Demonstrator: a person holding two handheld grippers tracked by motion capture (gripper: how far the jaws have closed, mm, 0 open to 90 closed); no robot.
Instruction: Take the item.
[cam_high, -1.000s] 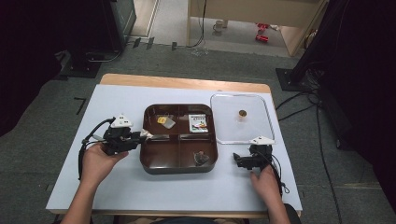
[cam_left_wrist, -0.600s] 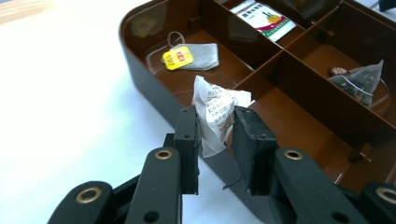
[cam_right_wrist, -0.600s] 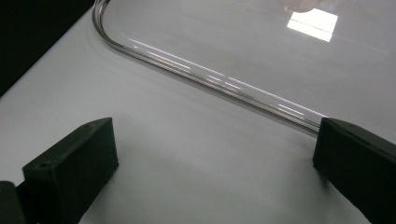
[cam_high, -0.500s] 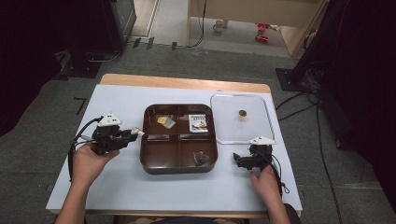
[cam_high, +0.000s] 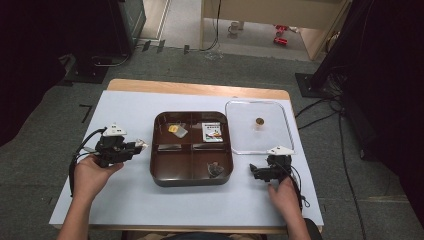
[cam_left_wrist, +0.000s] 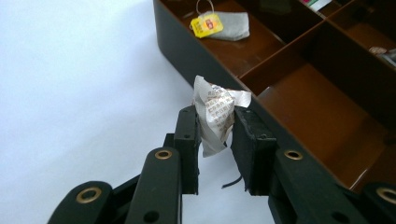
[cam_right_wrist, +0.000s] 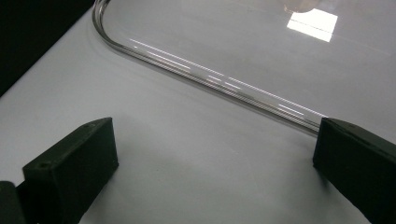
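High view: left gripper (cam_high: 141, 146) has drawn back from the brown divided tray (cam_high: 191, 177) toward the worktop's left edge; left gripper view: jaws clamped on a crumpled printed wrapper (cam_left_wrist: 215, 116), evidently removed; right gripper view: right gripper (cam_right_wrist: 215, 161) gapes, idle, beside the clear lid (cam_right_wrist: 224, 81).

From my seat the high view is soft and grainy, its corners falling to black. Overhead light flares off the clear lid (cam_right_wrist: 224, 46) in a bright square patch. My gripper views are sharper; jaws nearest the lens blur slightly.
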